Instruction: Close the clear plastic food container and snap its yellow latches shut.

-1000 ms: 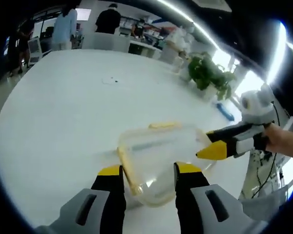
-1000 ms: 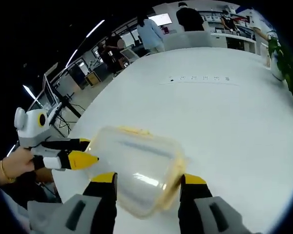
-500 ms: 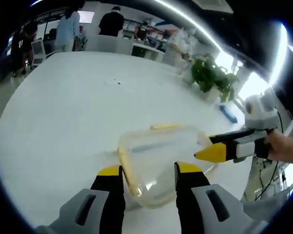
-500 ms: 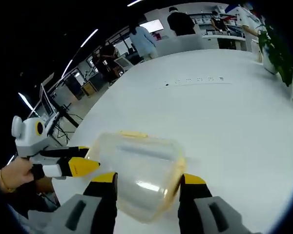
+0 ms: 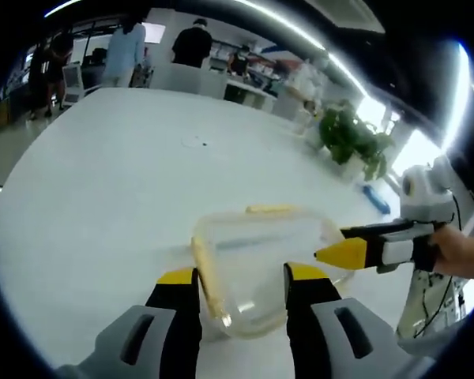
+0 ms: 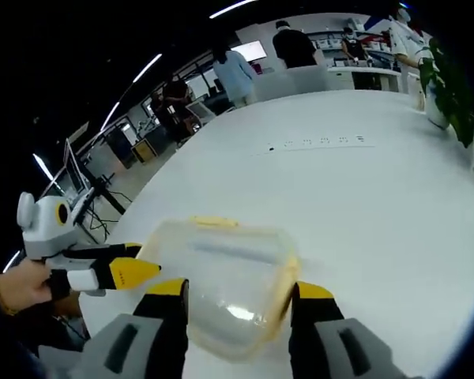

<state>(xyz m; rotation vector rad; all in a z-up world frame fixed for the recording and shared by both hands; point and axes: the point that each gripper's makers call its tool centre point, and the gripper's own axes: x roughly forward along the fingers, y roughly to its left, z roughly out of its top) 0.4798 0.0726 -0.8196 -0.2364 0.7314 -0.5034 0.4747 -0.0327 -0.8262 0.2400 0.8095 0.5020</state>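
Note:
A clear plastic food container (image 5: 257, 257) rests on the white table (image 5: 103, 197) with its lid lying on top. One yellow latch (image 5: 270, 209) is on its far edge and another yellow latch (image 5: 203, 268) runs along its left side. My left gripper (image 5: 241, 276) is open, and the container's near corner lies between its jaws. From the right, my right gripper (image 5: 340, 253) points its yellow tip at the container's right corner. In the right gripper view the container (image 6: 221, 272) lies between the jaws of my open right gripper (image 6: 239, 290). The left gripper (image 6: 133, 271) reaches in at its left corner.
A potted plant (image 5: 351, 134) and a small blue object (image 5: 379, 201) sit near the table's far right edge. A row of small sockets (image 6: 316, 144) is set into the table beyond the container. People stand by desks at the back (image 5: 193, 43). A hand (image 5: 466, 257) holds the right gripper.
Both views have drifted slightly with the hands. The container has stayed in place, and each gripper keeps the same position at its corner.

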